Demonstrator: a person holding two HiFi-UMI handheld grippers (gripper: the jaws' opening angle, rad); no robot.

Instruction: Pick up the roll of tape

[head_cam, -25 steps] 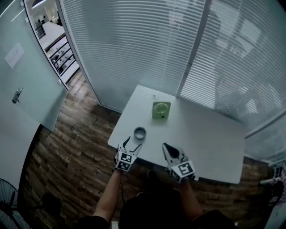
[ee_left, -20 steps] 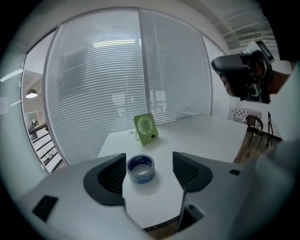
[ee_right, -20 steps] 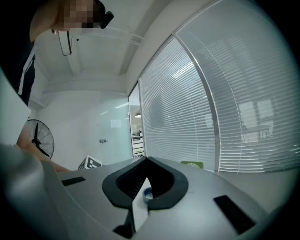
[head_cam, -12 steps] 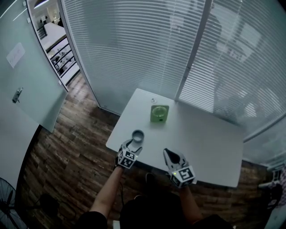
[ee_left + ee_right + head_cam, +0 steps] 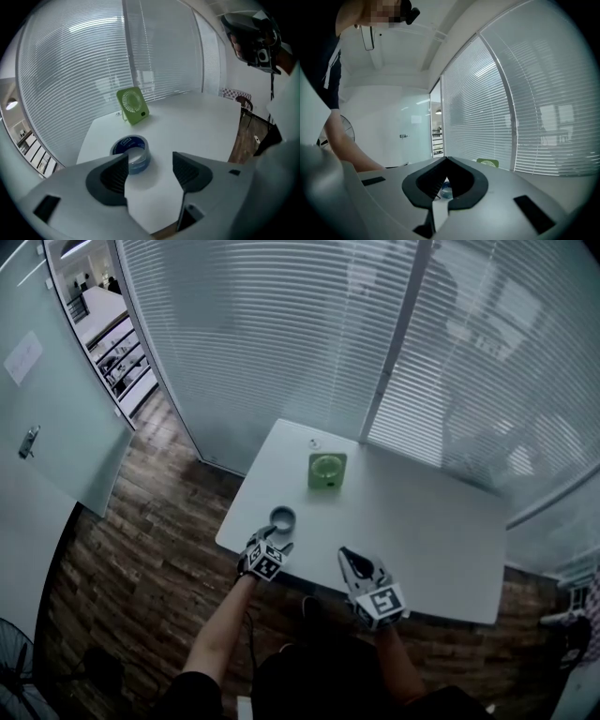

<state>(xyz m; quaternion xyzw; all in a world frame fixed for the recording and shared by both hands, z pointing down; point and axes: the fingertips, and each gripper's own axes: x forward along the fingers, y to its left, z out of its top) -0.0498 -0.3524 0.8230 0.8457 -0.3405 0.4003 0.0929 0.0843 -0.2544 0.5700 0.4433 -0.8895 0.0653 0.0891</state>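
1. My left hand-held gripper (image 5: 150, 164) is apart and empty, low over the near left corner of the bench (image 5: 422, 521). The roll of tape (image 5: 131, 151) lies flat there just ahead of my left jaw, off to that side of the gap, and I see no contact with it
2. If I push straight ahead from here, I judge the left jaw would hit the roll's near wall and shove it across the smooth top instead of straddling it. I'd need to shift left first
3. The roll sits close to the bench's left edge, so a sideways nudge could send it onto the wooden floor (image 5: 159, 549)
4. The opening looks only a little wider than the roll. Closing with just the jaw tips on that curved wall could make it pivot or squirt out
5. My right hand-held gripper (image 5: 349, 559) has its jaws together on nothing, near the front edge and well apart from the roll, so I expect no trouble from it unless it swings across
6. The left gripper view shows the sideways offset and the blue inner ring, which are too small to read from the head view. The head view alone shows how near the edge the roll lies, both grippers, and the green desk fan (image 5: 326, 471) standing well beyond it. The right gripper view gives only a sliver of blue through the hollow between its closed jaws
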